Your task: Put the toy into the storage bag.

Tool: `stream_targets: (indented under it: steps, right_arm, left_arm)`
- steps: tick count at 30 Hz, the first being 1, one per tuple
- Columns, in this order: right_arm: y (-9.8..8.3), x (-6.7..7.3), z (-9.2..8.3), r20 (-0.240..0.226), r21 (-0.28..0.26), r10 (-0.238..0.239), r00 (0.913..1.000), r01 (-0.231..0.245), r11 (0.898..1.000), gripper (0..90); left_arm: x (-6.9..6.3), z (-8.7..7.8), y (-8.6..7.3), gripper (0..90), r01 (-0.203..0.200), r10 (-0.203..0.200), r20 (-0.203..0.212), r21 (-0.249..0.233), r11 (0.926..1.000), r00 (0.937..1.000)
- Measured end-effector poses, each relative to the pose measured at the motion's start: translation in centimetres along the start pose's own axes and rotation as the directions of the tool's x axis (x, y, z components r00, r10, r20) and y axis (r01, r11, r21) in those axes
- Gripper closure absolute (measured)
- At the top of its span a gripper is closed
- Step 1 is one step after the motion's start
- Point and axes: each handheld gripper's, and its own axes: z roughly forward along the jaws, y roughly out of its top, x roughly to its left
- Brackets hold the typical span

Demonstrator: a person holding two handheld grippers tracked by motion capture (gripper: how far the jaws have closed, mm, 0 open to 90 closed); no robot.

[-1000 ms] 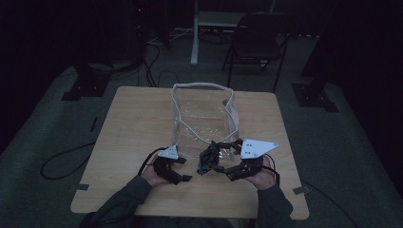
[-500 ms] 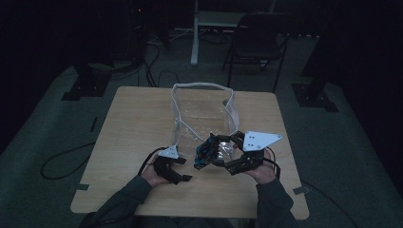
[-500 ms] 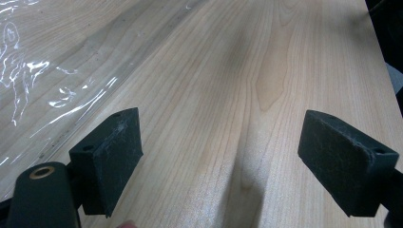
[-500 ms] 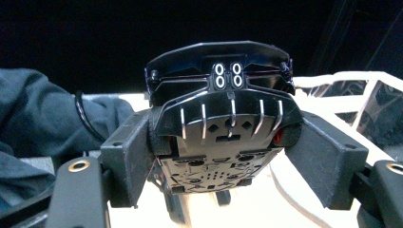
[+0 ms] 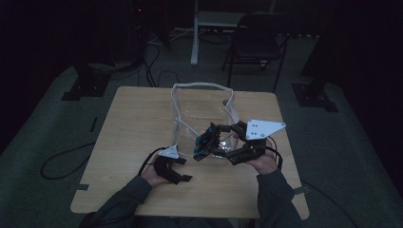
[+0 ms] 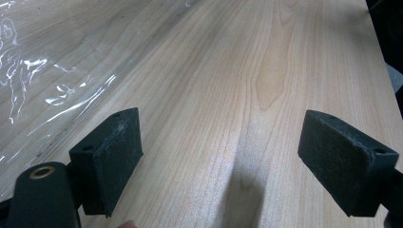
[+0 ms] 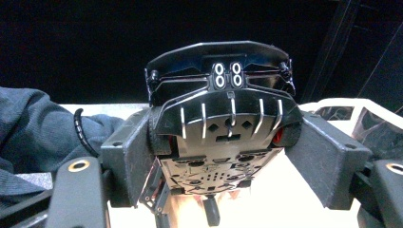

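A black toy car (image 5: 205, 141) with blue parts is clamped between the jaws of my right gripper (image 5: 216, 141), just above the near end of a clear plastic bag (image 5: 202, 109). In the right gripper view the toy car (image 7: 223, 118) shows its underside, with my right gripper (image 7: 228, 156) shut on its sides. My left gripper (image 5: 184, 170) rests low over the wooden table (image 5: 133, 123), left of the bag. In the left gripper view my left gripper (image 6: 242, 156) is open with nothing between its pads (image 6: 111, 152); the bag's edge (image 6: 47, 71) lies to its left.
A dark sleeve (image 7: 28, 123) lies at the left of the right gripper view. A chair (image 5: 259, 42) and a white desk leg (image 5: 195, 33) stand beyond the table's far edge. Cables trail over the dark floor (image 5: 62, 161) at the left.
My right gripper has lifted and turned the toy car slightly leftward at the bag's near end. The left gripper has stayed where it was.
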Motion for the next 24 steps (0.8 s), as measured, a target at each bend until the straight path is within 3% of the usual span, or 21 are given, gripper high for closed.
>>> stream_targets:
  steps: [9,17,24]
  right_arm:
    - [1.3,-1.2,-0.9,-0.015,-0.045,0.01,0.9998,-0.01,0.999,26.6]
    - [2.4,-2.5,-2.1,0.035,-0.06,-0.003,0.9994,0.006,0.998,26.6]
    - [3.4,-3.9,-2.5,0.065,-0.026,-0.013,0.9978,0.015,1.0,26.5]
  left_arm:
    - [0.0,0.0,0.0,15.1,0.004,-0.004,0.002,0.004,1.0,1.0]
    - [0.0,0.0,0.0,15.1,0.009,-0.009,0.006,0.001,1.0,0.9999]
    - [0.0,0.1,0.0,15.1,0.011,-0.011,0.006,0.002,0.9999,0.9999]
